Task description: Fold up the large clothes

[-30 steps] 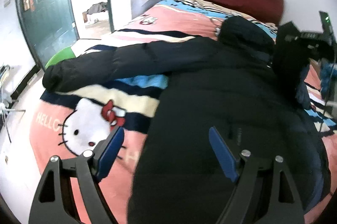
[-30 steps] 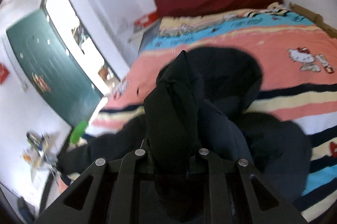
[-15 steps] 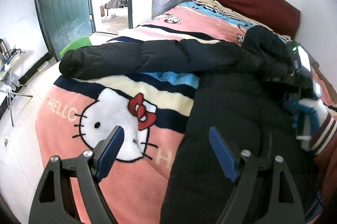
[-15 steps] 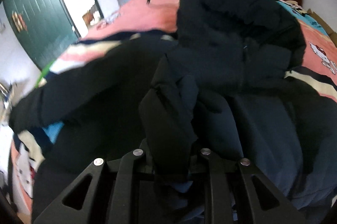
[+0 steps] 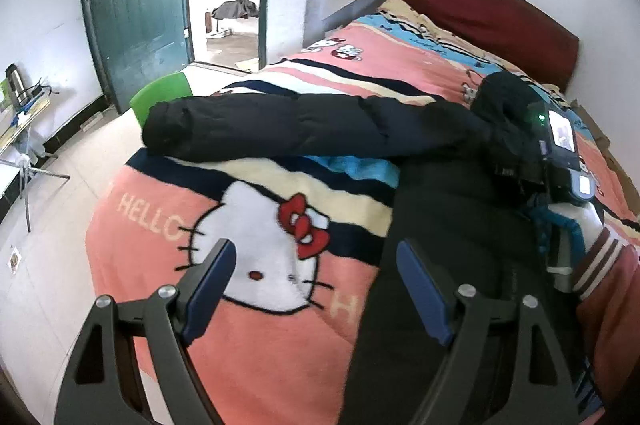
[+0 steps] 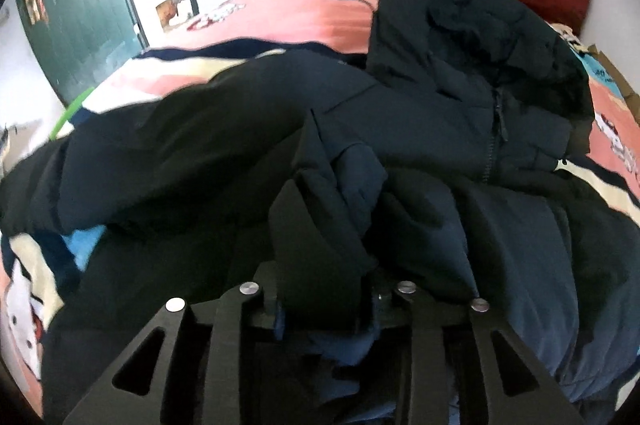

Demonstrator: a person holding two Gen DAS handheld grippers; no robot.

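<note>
jacket: dark matt quilted cloth, puffy, smooth shell | blanket: fleecy plush cloth, printed stripes, soft nap | left gripper: matt black plastic frame, shiny metal rivets, smooth blue pads | headboard: dark red, matt | door: green painted panels, slight sheen | chair: glossy green plastic
</note>
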